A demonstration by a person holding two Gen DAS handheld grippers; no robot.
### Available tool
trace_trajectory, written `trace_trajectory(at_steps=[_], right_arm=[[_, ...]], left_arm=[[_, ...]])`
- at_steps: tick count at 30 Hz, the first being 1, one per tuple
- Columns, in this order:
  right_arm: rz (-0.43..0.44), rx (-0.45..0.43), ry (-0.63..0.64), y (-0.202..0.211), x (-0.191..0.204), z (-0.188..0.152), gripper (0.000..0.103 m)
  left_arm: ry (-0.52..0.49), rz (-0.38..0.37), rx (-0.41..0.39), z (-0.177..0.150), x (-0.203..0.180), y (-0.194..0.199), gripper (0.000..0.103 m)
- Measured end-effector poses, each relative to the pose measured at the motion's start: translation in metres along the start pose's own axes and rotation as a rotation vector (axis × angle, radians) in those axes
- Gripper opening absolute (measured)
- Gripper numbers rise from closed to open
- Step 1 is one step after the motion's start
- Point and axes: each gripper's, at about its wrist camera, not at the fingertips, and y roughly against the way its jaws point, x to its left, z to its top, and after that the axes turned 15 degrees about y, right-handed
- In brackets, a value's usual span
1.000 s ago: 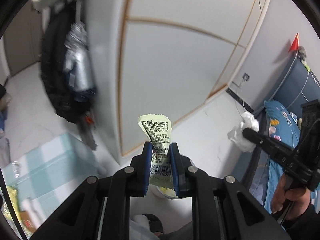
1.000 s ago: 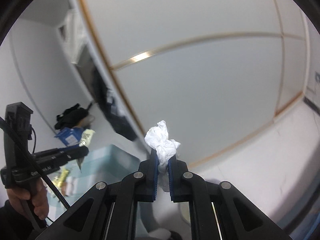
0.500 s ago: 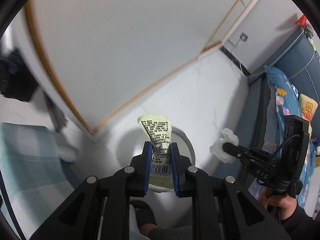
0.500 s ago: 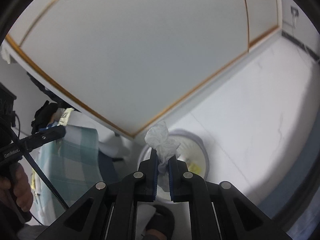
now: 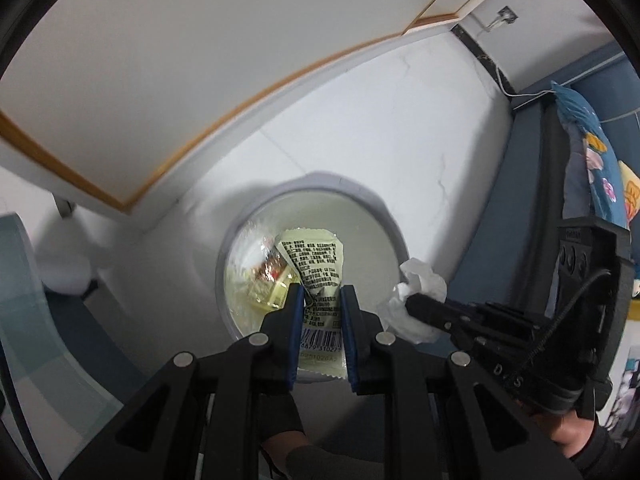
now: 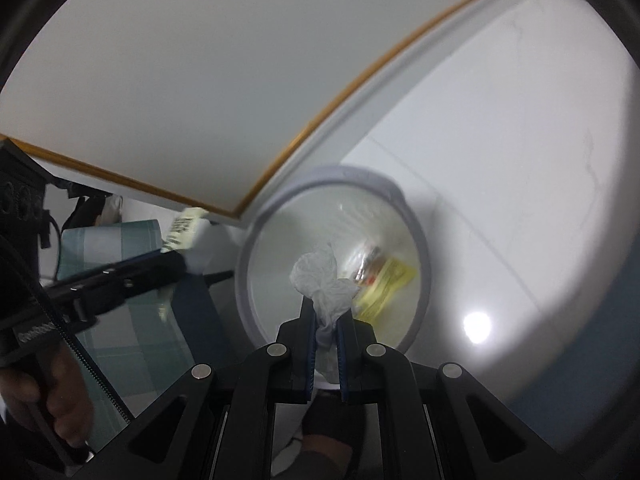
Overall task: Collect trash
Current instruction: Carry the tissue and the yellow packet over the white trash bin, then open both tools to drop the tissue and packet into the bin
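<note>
White tiled floor (image 5: 380,128) lies below both tongs, with a white, wood-trimmed cabinet (image 5: 200,60) beyond and a blue bed (image 5: 592,152) to the right. The left tongs (image 5: 320,304) grip a pale yellow wrapper (image 5: 316,264), the right tongs (image 6: 326,312) a crumpled tissue (image 6: 320,276), both over the round bin (image 6: 416,240). The wrappers inside it are blurred.

Both wrist views steeply downward, close above the same round bin (image 5: 390,216) (image 6: 416,232).
</note>
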Motion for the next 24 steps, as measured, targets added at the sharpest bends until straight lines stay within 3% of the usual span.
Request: trace_trajectory(at_steps=[6,12,17,21,23,24], right_arm=[[0.041,0.048,-0.067,-0.015,-0.013,-0.002,0.011],[0.028,0.084,-0.083,-0.022,-0.015,-0.004,0.012],[0.022,0.098,-0.098,-0.027,-0.016,-0.004,0.022],[0.027,0.105,-0.093,-0.026,-0.012,-0.008,0.029],[0.026,0.098,-0.086,-0.025,-0.012,-0.008,0.037],[0.026,0.090,-0.088,-0.023,-0.013,-0.008,0.044]], left_arm=[[0.070,-0.030,0.070,0.008,-0.001,-0.021,0.014],[0.082,-0.030,0.086,0.009,-0.002,-0.029,0.016],[0.121,-0.033,0.127,0.009,0.005,-0.034,0.016],[0.120,-0.019,0.115,0.009,0.004,-0.033,0.017],[0.128,-0.024,0.110,0.010,0.005,-0.031,0.023],[0.130,-0.015,0.098,0.009,0.006,-0.029,0.033]])
